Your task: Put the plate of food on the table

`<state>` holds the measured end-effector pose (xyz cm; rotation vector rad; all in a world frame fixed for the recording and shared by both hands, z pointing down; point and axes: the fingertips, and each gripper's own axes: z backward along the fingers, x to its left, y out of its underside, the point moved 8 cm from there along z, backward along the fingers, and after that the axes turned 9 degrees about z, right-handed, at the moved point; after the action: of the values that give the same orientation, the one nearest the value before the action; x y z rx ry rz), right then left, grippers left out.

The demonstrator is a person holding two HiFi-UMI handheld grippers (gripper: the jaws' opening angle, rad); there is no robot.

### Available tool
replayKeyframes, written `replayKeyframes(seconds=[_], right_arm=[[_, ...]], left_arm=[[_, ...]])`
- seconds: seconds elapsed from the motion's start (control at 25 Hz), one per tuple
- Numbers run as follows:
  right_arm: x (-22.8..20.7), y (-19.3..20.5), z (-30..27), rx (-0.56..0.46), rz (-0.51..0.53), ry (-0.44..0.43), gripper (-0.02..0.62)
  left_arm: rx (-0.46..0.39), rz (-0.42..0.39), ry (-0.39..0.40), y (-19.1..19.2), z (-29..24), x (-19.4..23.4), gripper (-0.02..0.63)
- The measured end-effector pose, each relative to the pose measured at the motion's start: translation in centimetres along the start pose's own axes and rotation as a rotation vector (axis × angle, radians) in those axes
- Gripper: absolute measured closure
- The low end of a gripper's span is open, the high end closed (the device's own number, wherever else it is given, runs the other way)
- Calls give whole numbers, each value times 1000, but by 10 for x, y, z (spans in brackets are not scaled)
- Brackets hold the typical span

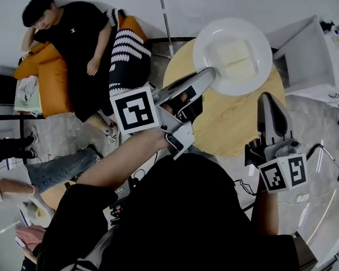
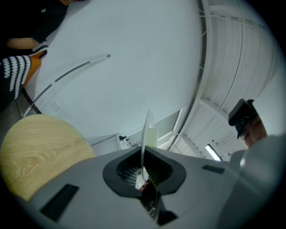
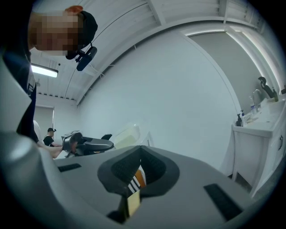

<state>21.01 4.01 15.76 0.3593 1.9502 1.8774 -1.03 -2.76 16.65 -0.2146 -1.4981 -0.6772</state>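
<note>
Two grippers over the round wooden table (image 1: 236, 123), only one of them loaded. Left gripper (image 1: 209, 77): jaws closed almost fully, pinching the thin rim of the white plate (image 1: 207, 40) on the side that faces the table's centre, rim seated between the ribbed pads. Right gripper (image 1: 270, 102): jaws together on nothing, hovering just off the table's right edge, well apart from the plate.

Plate over the far part of the table, apparently reaching past the table's far edge. Cannot tell whether resting on the tabletop or hanging just above it. Pale yellow blocks of food (image 1: 233, 61) lying loose in the plate's middle.

Judged stiff, smooth and breakable, probably glazed ceramic, so slippery under a narrow pinch. Held by one edge only, with all the weight out beyond the pads and on the far side from the table's centre: prone to droop or twist in the grip. Food likely soft and free to slide on any tilt.

Best taken deep on the rim, kept level, lowered slowly and flat, set wholly inside the table's edge, and released only once fully supported by the tabletop.
</note>
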Motion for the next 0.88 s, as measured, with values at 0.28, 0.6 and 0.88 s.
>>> replayKeyframes(seconds=[0.28,0.6,0.88], right_arm=[[-2,-7,-5,6,7,6,588],[10,-8,6,22,7,52,588],[-3,10,-31,80,-24,68,588]], left_arm=[[23,11,-11,-2,-4,1,589],[71,35,-23,2,-2,3,589],[102,77,-84,-24,-13,41,589]])
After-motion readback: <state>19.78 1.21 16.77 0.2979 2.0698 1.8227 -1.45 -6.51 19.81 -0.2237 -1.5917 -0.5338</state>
